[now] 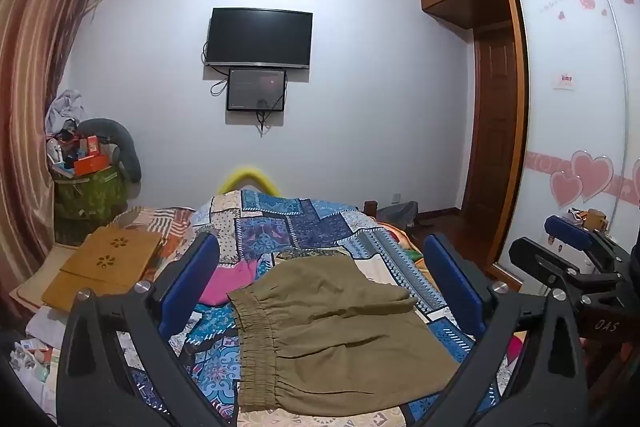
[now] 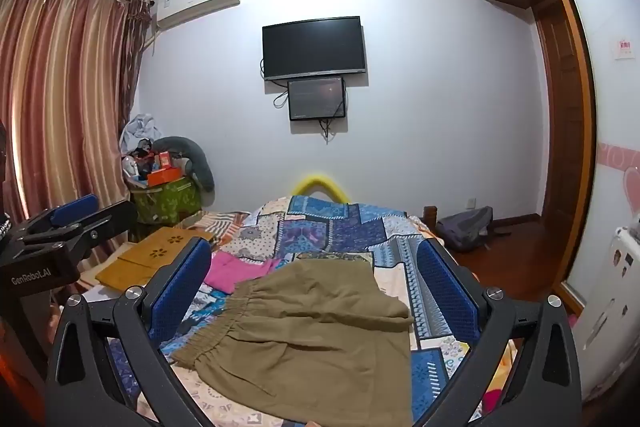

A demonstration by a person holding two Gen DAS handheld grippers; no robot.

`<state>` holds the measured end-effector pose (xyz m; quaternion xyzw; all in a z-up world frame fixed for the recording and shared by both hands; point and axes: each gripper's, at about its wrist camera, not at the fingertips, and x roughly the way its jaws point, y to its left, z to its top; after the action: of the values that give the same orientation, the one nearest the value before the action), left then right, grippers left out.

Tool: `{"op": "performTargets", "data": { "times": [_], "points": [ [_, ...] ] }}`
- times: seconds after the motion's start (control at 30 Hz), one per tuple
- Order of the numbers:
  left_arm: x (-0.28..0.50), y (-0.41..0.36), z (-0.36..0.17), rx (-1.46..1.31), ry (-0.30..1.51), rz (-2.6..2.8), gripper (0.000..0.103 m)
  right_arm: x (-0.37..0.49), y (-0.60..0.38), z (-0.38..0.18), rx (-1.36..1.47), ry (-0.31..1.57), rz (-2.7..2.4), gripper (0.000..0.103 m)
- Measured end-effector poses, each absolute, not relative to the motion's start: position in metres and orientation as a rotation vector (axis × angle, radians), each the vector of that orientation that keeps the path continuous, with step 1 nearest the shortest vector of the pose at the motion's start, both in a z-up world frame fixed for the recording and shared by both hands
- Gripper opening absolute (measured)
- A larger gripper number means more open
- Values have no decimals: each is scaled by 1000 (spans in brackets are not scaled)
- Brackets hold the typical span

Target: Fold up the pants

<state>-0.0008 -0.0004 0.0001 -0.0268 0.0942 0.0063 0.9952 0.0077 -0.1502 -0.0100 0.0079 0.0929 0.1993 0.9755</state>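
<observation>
Olive-brown pants (image 1: 332, 331) lie folded over on the patchwork bedspread (image 1: 304, 227), elastic waistband toward the left. My left gripper (image 1: 320, 267) hovers above them, jaws wide open, blue pads (image 1: 188, 279) either side with nothing between. The right wrist view shows the same pants (image 2: 316, 335) below my right gripper (image 2: 316, 275), also wide open and empty, blue pads (image 2: 448, 291) apart. The right gripper (image 1: 576, 251) shows at the right edge of the left wrist view; the left gripper (image 2: 68, 223) shows at the left edge of the right wrist view.
A pink garment (image 1: 236, 279) lies on the bed left of the pants. A wooden lap tray (image 1: 108, 263) sits at the bed's left side. A cluttered green basket (image 1: 88, 187) stands by the curtain. A wardrobe (image 1: 576, 107) and a grey bag (image 2: 468, 227) are on the right.
</observation>
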Motion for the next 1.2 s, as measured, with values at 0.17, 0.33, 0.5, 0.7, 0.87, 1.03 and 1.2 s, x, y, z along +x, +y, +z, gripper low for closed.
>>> {"op": "performTargets", "data": {
  "times": [0.17, 0.33, 0.5, 0.7, 0.87, 1.03, 1.2],
  "points": [
    [-2, -1, -1, -43, 197, 11, 103, 8, -150, -9, 14, 191, 402, 102],
    [1, 2, -6, -51, 205, 15, 103, 7, -150, -9, 17, 192, 401, 102],
    [3, -1, -4, -40, 202, 23, 103, 8, -147, -10, 17, 194, 401, 102],
    [4, -1, -5, -37, 205, 19, 103, 9, -148, -11, 19, 196, 398, 102],
    [5, -3, -6, -31, 203, 22, 103, 11, -148, -16, 21, 201, 394, 102],
    [6, -4, -6, -28, 206, 17, 103, 9, -149, -13, 23, 202, 392, 102],
    [5, -5, -7, -16, 203, 20, 103, 9, -150, -12, 22, 202, 390, 102]
  ]
}}
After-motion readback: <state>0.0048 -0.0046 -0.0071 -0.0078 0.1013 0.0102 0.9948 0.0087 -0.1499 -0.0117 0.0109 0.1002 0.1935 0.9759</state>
